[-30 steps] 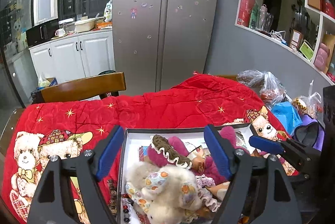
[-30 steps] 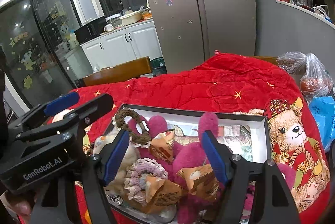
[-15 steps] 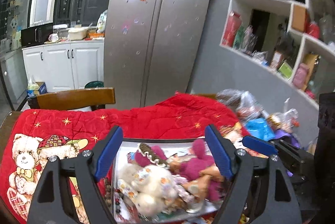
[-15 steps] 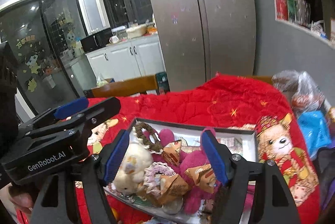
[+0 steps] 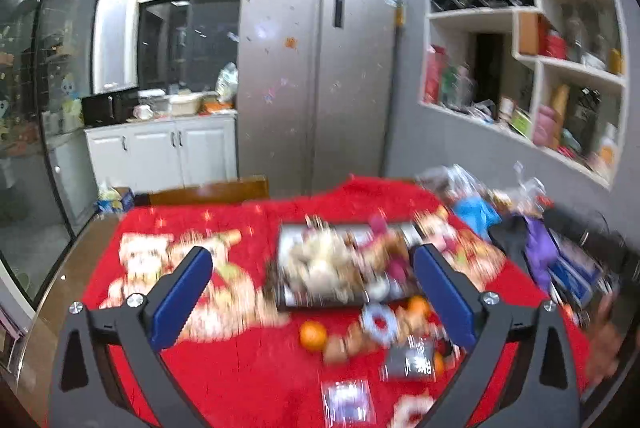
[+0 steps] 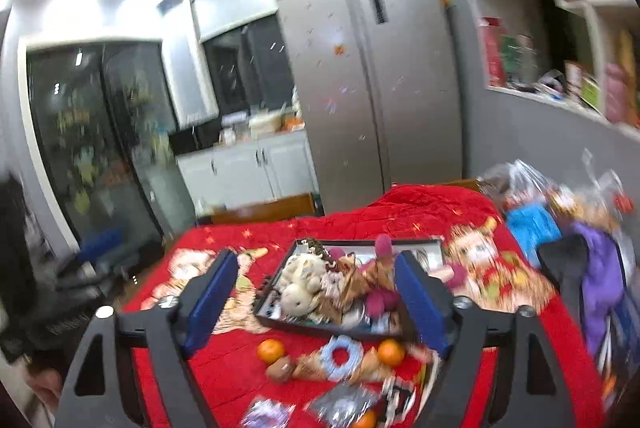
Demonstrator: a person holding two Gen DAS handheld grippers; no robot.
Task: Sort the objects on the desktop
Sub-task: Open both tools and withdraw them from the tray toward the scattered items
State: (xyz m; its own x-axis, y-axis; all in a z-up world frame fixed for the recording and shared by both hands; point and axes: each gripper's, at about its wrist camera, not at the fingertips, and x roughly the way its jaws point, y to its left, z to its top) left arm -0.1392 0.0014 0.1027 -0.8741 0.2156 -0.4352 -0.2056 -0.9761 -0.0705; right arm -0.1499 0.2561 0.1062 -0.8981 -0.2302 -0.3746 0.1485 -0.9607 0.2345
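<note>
Toys in tray (image 6: 320, 328); oranges (image 6: 271, 350), ring (image 6: 342, 352) just in front.

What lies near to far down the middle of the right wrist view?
Pale blue crocheted ring → dark tray heaped with plush toys → red quilted bear-print cover → brown wooden chair back → tall silver two-door fridge.

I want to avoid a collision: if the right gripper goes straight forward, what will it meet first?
Probably the box full of toys; the open right gripper points at it. Depth is unclear.
</note>
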